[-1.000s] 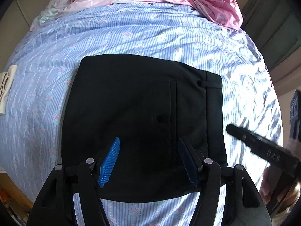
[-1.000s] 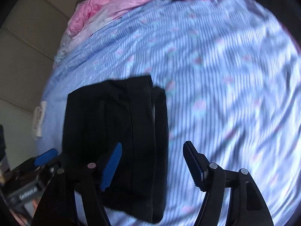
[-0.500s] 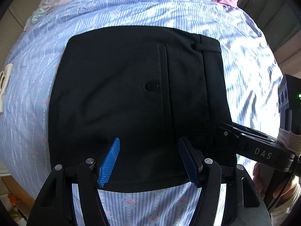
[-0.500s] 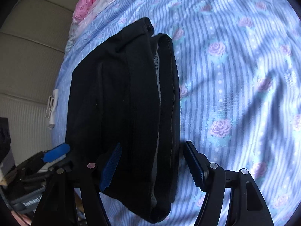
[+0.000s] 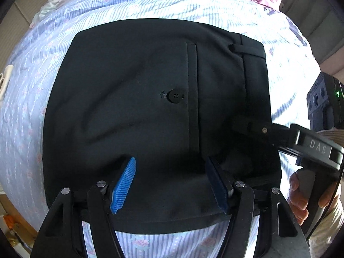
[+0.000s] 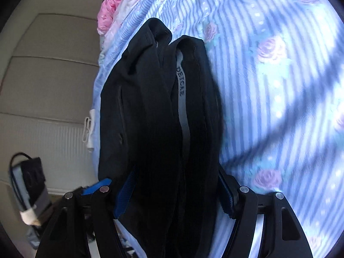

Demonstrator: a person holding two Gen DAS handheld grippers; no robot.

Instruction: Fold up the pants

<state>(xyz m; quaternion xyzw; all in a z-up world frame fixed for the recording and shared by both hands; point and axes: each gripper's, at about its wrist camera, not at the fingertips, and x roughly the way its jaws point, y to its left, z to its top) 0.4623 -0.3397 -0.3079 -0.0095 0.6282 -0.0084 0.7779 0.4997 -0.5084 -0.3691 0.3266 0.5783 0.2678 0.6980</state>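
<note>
Pants (image 5: 133, 107) folded, flat on bed (image 5: 150, 6), mid-frame; waistband at right.
Left hand-held gripper (image 5: 169, 182) spread over lower edge.
Right hand-held gripper (image 6: 174, 191) spread, straddling waistband end-on; judged nearer for next fold.

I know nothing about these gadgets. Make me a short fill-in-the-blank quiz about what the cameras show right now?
1. The folded pants are ____ in colour.
2. They lie on a blue striped bedsheet printed with ____.
3. The back pocket closes with one round ____.
4. The left gripper hovers with its jaws ____, and the right gripper straddles the waistband.

Missing words: black; roses; button; open
</note>
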